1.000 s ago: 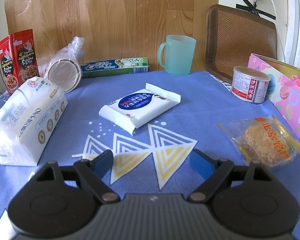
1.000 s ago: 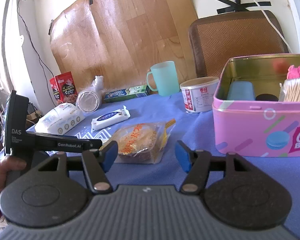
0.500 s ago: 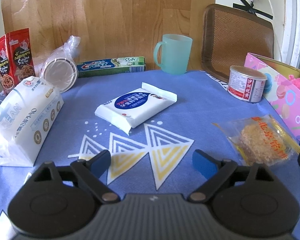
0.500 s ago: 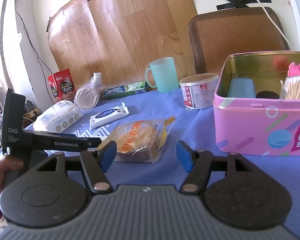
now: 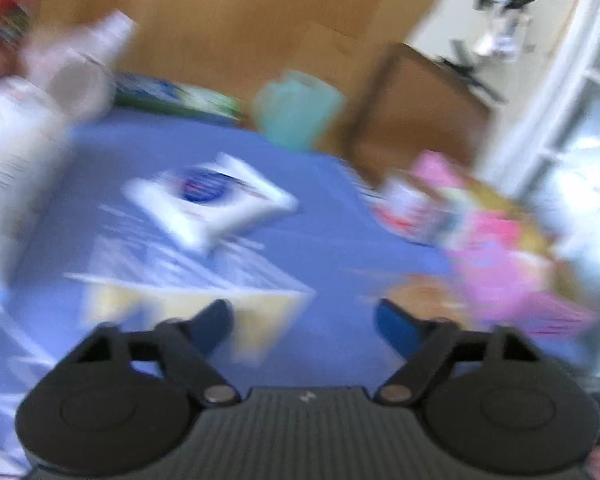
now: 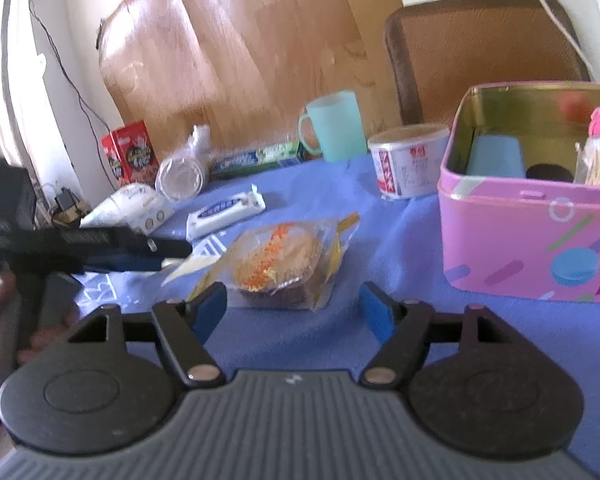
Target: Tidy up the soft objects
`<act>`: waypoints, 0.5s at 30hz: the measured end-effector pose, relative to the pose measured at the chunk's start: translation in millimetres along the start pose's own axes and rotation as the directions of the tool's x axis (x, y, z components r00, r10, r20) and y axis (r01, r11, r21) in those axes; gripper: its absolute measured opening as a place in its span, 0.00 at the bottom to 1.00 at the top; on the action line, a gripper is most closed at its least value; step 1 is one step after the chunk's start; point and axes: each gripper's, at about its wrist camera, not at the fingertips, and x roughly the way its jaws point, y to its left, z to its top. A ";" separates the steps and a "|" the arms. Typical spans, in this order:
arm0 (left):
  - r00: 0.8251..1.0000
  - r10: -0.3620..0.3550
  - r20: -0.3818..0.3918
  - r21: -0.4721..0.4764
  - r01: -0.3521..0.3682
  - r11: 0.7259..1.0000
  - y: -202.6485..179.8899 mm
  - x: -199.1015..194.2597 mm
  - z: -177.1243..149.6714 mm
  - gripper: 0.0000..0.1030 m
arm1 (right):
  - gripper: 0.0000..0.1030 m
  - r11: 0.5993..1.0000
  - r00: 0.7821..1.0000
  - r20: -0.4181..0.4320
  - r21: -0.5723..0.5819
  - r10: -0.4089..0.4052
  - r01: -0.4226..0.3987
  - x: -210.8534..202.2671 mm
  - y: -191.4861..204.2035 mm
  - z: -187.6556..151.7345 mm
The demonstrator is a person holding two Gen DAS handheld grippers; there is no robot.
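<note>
Blue tablecloth [image 6: 380,248], wipes pack [image 6: 226,216] lying diagonally

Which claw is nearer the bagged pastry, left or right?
Right. The right claw opens just before the bagged pastry; the left claw sits off to its left side.

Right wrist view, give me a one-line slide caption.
Open right gripper faces a bagged pastry on the blue tablecloth, pink tin alongside.
</note>
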 end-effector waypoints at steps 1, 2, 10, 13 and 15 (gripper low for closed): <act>0.999 -0.031 -0.029 0.002 0.031 1.000 -6.7 5.5 2.7 0.62 | 0.73 1.000 1.000 -0.017 0.002 0.001 -0.001 2.4 -0.3 0.8; 0.998 -0.034 -0.059 0.013 0.034 0.999 -15.5 13.7 4.4 0.60 | 0.73 1.000 0.999 -0.033 0.002 0.003 -0.003 5.2 -0.2 1.9; 0.993 -0.057 -0.106 0.076 0.065 0.995 -61.3 41.0 7.5 0.43 | 0.58 0.983 0.996 -0.082 -0.181 -0.024 0.009 27.3 19.5 9.2; 0.999 -0.033 -0.040 0.180 0.039 0.983 -98.1 24.3 20.1 0.42 | 0.57 0.985 1.000 -0.020 -0.174 -0.022 0.018 13.7 20.0 15.2; 0.999 -0.049 0.007 0.270 0.045 0.962 -130.6 19.6 33.0 0.42 | 0.57 0.985 0.997 0.068 -0.168 -0.033 0.044 -4.2 15.1 24.8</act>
